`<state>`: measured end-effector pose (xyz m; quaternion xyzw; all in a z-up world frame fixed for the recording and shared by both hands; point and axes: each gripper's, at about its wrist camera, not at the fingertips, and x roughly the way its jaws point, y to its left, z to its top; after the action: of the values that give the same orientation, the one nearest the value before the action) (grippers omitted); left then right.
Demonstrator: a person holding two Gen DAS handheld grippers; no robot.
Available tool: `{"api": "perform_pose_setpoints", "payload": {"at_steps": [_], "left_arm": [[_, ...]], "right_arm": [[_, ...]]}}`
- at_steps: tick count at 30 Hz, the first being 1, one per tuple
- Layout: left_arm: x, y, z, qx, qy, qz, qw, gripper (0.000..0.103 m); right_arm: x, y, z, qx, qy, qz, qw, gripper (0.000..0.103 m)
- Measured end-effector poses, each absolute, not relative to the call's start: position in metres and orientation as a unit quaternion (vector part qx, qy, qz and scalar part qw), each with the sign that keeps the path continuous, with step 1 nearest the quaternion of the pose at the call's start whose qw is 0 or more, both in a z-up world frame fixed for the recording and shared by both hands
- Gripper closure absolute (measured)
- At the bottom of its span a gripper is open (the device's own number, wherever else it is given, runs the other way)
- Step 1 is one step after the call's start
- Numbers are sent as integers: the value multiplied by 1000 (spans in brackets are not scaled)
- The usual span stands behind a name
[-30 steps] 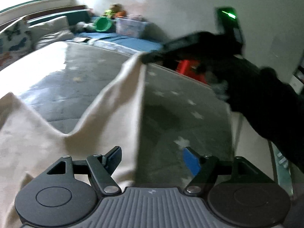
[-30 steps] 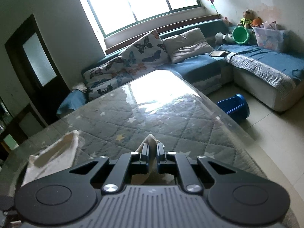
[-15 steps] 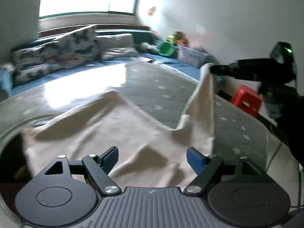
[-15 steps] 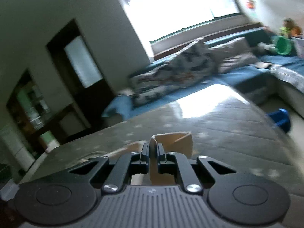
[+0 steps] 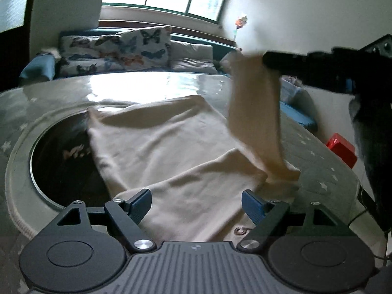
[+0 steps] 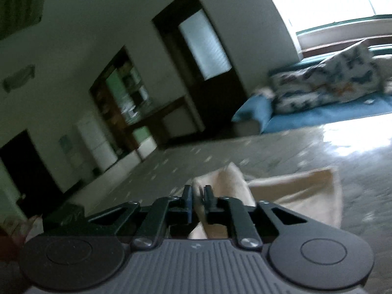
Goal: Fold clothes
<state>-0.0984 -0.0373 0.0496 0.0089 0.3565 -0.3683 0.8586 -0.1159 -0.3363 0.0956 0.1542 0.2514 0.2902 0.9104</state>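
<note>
My right gripper (image 6: 198, 197) has a corner of the beige cotton garment (image 5: 171, 144) between its blue pads. The jaws are nearly together but easing apart right now, with cloth between them and, as far as I can tell, pressed by the pads. I'm carrying that corner up and across so the strip it drags folds over the rest.

In the left wrist view the lifted strip hangs from the right gripper at upper right and runs down to the near right edge of the garment. The rest lies flat on the grey star-patterned quilted mat (image 5: 325, 161), which is where I want it — a flat base keeps the fold line straight.

My left gripper (image 5: 196, 202) hangs over the near hem, jaws spread wide, nothing between them. I judge it's free to pin the near edge or take the next corner.

The garment's far left part overlaps the dark round opening (image 5: 61, 156) in the mat, so I'd watch for sag there.

Background only: a butterfly-print cushion (image 5: 144, 46) on the blue sofa (image 6: 318, 117) at the far side, a red stool (image 5: 341, 149) on the floor at right.

Risk — the right view is blurred, so how much cloth is left in the pinch isn't clear. If the corner drops early, the strip lands crooked.
</note>
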Motion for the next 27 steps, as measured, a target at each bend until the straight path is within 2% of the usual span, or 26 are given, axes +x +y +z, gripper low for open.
{"api": "perform_pose_setpoints", "payload": {"at_steps": [5,10,14,17,23,25,27], "left_arm": [[-100,-28,46,5,364,-356,861,20],[-96,-22,47,-6,361,-347,866,20],[-88,-27,41,-7,372,-338,864,20],[-87,-34,38,0,373,-336,865,22],[-88,-44,34,15,368,-329,870,45],[-88,-43,33,15,369,-323,872,60],[-88,-41,34,16,367,-315,875,65]], "right_arm": [[-121,-335,87,138,269,291,908,89],[-130,-371,65,108,306,208,923,88],[-145,-393,43,75,337,151,926,82],[-159,-404,30,78,353,135,923,82],[-169,-401,12,85,369,147,914,82],[-169,-398,4,76,375,149,912,82],[-168,-396,0,70,378,149,911,82]]}}
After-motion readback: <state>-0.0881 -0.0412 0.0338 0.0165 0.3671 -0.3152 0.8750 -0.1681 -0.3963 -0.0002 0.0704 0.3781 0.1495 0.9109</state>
